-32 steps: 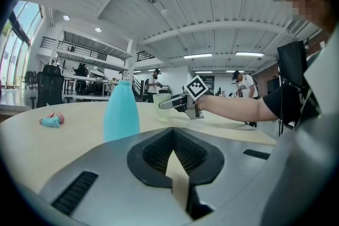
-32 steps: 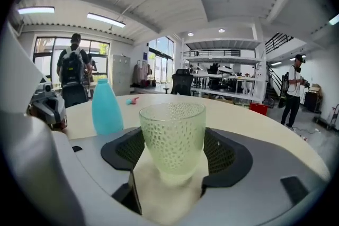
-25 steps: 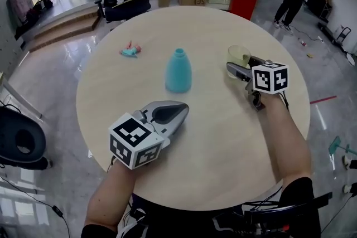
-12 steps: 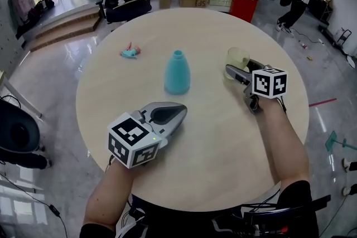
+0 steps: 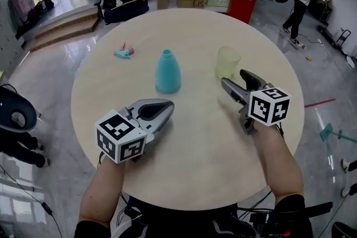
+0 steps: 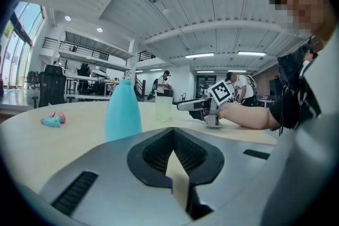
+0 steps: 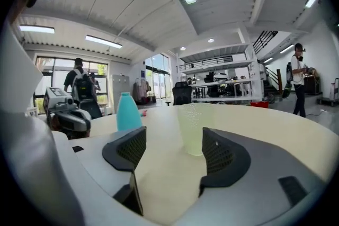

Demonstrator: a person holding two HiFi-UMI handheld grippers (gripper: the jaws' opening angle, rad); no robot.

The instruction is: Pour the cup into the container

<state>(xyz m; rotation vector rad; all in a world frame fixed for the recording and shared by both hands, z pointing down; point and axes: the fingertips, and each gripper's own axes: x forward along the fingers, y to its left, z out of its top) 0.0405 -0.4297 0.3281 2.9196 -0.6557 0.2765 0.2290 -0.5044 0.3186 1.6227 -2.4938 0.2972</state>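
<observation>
Cup (image 5: 227, 62) upright on counter (image 5: 195, 164), upper right of centre, unheld. Right tongs (image 5: 234, 81) spread and empty, just short of the cup. Left tongs (image 5: 166, 104) pressed together, idle. Teal container (image 5: 168, 71) mid-frame, untouched. Cup's fill unreadable; no pour under way, by my reading.

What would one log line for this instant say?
right gripper: open, cup just ahead, ungripped | left gripper: shut, empty | blue bottle: upright

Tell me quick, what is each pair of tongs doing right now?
Left tongs: shut, holding nothing.
Right tongs: open, empty; the pale yellow translucent plastic cup stands just ahead of them, untouched.
</observation>
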